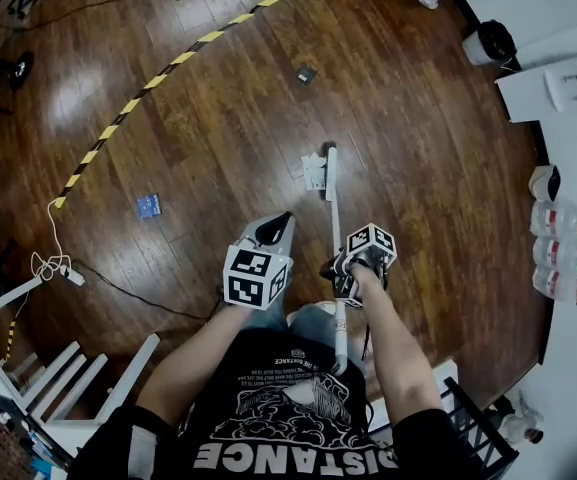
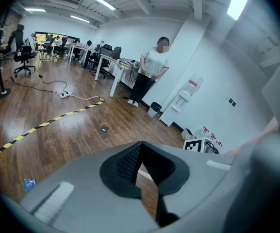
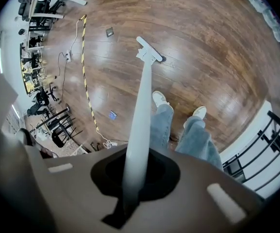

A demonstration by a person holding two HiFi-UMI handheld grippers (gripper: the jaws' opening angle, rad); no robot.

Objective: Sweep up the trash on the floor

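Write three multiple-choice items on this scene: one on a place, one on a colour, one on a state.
1. In the head view, where does the blue packet lie relative to the broom's head?
A. to its left
B. to its right
C. under it

2. What colours is the striped tape on the floor?
A. red and white
B. yellow and black
C. green and white

3. What is the right claw doing?
A. open and empty
B. shut on the white broom handle
C. shut on a bottle

Answers:
1 A: the packet lies on bare wood well left of the head.
2 B: yellow and black bands alternate along the tape.
3 B: the right gripper view shows the handle running up out of the closed claw.
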